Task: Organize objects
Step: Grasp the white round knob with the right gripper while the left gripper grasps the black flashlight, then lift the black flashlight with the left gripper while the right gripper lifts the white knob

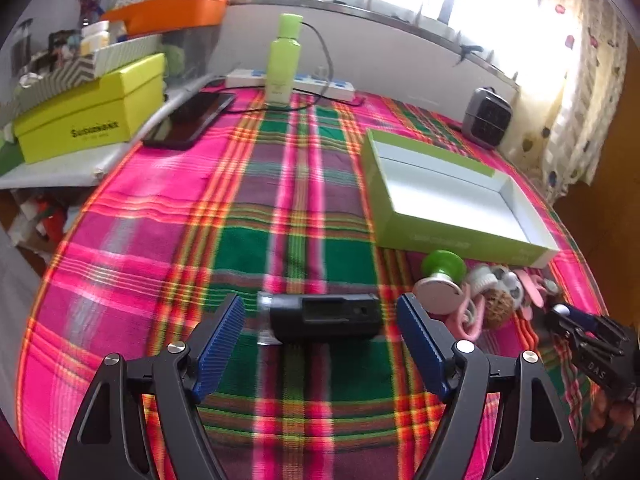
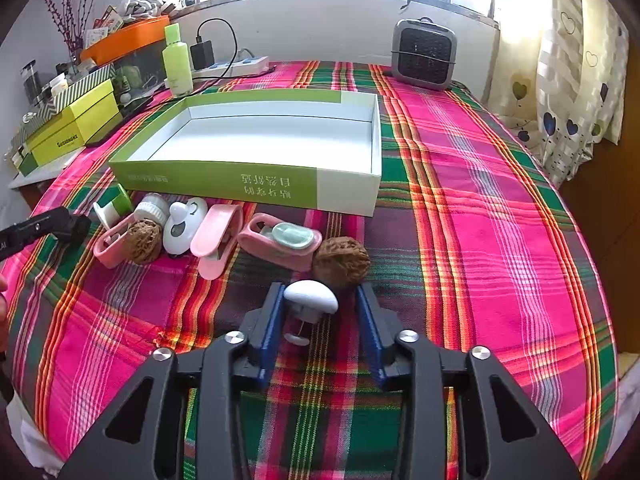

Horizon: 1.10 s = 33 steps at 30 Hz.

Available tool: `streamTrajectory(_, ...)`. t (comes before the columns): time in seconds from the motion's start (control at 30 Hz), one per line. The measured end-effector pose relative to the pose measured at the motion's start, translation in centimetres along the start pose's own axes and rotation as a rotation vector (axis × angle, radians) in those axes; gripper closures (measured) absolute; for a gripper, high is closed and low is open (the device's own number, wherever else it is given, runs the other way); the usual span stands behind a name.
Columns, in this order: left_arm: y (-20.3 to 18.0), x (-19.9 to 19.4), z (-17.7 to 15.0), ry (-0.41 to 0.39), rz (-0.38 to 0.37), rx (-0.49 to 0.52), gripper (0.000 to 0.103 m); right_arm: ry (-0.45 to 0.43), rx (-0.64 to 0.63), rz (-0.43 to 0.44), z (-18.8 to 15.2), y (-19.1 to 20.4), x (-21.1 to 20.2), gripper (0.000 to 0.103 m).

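Observation:
An empty green-and-white box [image 1: 460,196] lies open on the plaid cloth; it also shows in the right wrist view [image 2: 260,140]. My left gripper [image 1: 320,320] is open, its blue pads on either side of a black rectangular device [image 1: 324,316] lying on the cloth. My right gripper [image 2: 318,308] is open around a white mushroom-shaped object [image 2: 310,300], not clamped on it. In front of the box lie a walnut [image 2: 340,258], a second walnut [image 2: 143,240], pink holders [image 2: 276,240], a white round gadget [image 2: 182,226] and a green-and-white spool [image 1: 442,270].
A green bottle [image 1: 285,60], a power strip [image 1: 292,82] with a cable and a small grey heater [image 2: 424,54] stand at the far edge. A yellow-green box [image 1: 92,108], an orange tray [image 1: 172,10] and a dark tablet [image 1: 192,118] are at the left.

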<state>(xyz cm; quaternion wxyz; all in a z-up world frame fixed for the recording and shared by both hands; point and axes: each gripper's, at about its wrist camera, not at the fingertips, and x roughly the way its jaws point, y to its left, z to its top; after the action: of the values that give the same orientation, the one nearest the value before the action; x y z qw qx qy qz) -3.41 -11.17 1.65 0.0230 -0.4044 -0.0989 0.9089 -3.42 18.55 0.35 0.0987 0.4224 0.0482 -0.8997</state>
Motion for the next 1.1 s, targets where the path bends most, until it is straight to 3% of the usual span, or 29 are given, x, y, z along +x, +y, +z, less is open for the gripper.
streamTrajectory(0.2, -0.9, -0.1, -0.7, 0.013, -0.043, 0.005, 0.025, -0.001, 0.0, 0.008, -0.2, 0.1, -0.2, 0.077)
streamTrajectory(0.67, -4.1, -2.1, -3.1, 0.052, -0.14, 0.071, 0.025, -0.002, -0.012, 0.052, -1.1, 1.1, -1.0, 0.077)
streamTrajectory(0.97, -2.9, -2.6, -1.5, -0.016, -0.04, 0.096, 0.025, -0.003, -0.033, 0.091, -1.4, 2.1, -1.3, 0.077)
streamTrajectory(1.1, -2.9, -1.2, -0.7, 0.007, 0.002, 0.133, 0.035, -0.003, -0.038, 0.097, -1.4, 2.4, -1.2, 0.077)
